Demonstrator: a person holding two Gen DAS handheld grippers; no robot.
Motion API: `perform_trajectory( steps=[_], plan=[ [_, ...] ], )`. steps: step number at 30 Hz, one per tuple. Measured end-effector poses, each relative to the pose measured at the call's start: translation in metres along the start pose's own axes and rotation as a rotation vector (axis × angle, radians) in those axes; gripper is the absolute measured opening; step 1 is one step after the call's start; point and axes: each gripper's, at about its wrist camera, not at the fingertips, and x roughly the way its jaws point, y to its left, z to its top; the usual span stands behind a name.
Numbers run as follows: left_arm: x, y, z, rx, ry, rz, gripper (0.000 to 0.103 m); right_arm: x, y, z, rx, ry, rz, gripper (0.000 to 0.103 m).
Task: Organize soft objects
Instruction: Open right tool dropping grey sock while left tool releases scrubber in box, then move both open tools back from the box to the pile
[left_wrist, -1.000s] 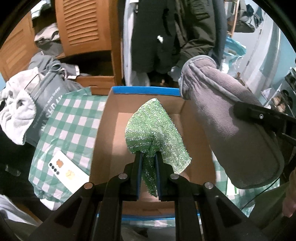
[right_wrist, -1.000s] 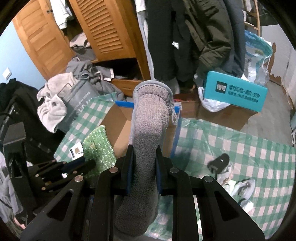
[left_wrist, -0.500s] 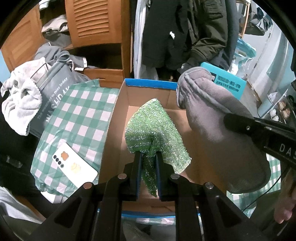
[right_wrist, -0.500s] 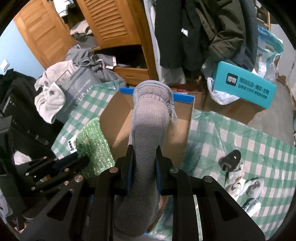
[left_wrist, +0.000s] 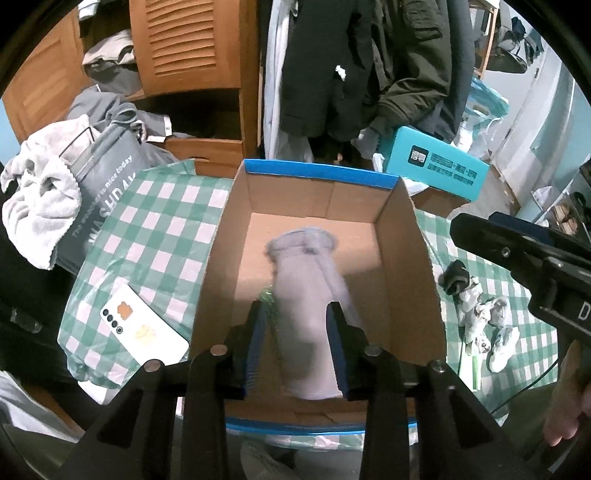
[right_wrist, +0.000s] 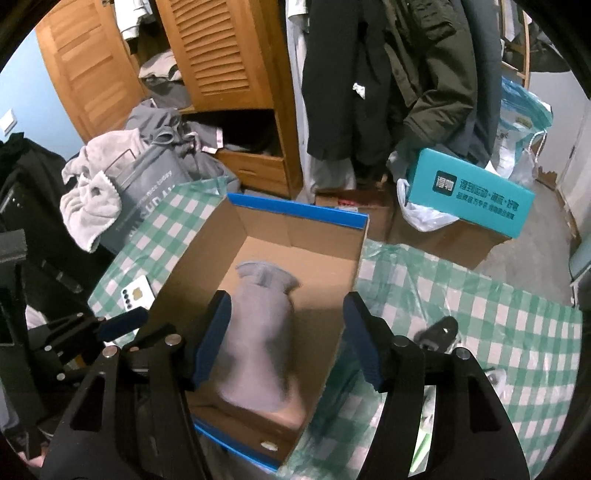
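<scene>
While both grippers hang over the cardboard box (left_wrist: 406, 236), their jaws have just been opening and now stand apart, clamped on nothing. The grey slipper (left_wrist: 314, 295) lies blurred inside the box, seen through the gap of the left gripper (left_wrist: 297, 347) and also between the spread fingers of the right gripper (right_wrist: 286, 339), with neither pair of pads pressing on it. A sliver of the green sponge cloth (left_wrist: 266, 297) peeks out inside the box at the slipper's left edge, mostly hidden under it. The box sits on a green checked sheet (left_wrist: 147, 229). To the left of the box a white phone (left_wrist: 144, 332) lies on the sheet; to its right lie a few small crumpled socks (left_wrist: 480, 314). Behind the box sits a teal carton (right_wrist: 476, 194).
</scene>
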Motion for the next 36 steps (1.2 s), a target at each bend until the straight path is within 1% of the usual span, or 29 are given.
perform_trajectory(
  steps=[13, 18, 30, 31, 33, 36],
  plan=[
    [0.0, -0.026, -0.002, 0.062, -0.001, -0.007, 0.035, -0.016, -0.025, -0.012, -0.014, -0.028, -0.097, 0.065],
    [0.001, -0.04, -0.003, 0.091, 0.004, -0.012, 0.036, -0.023, -0.04, -0.018, 0.008, -0.028, -0.106, 0.066],
    [0.006, -0.078, -0.007, 0.162, 0.021, -0.033, 0.036, -0.038, -0.083, -0.039, 0.079, -0.023, -0.139, 0.067],
    [0.007, -0.082, -0.008, 0.169, 0.024, -0.036, 0.037, -0.04, -0.086, -0.04, 0.083, -0.023, -0.142, 0.067],
    [0.009, -0.09, -0.009, 0.182, 0.029, -0.039, 0.041, -0.042, -0.095, -0.044, 0.096, -0.022, -0.148, 0.067],
    [0.01, -0.104, -0.011, 0.211, 0.03, -0.045, 0.041, -0.046, -0.107, -0.051, 0.115, -0.023, -0.159, 0.067]
  ],
)
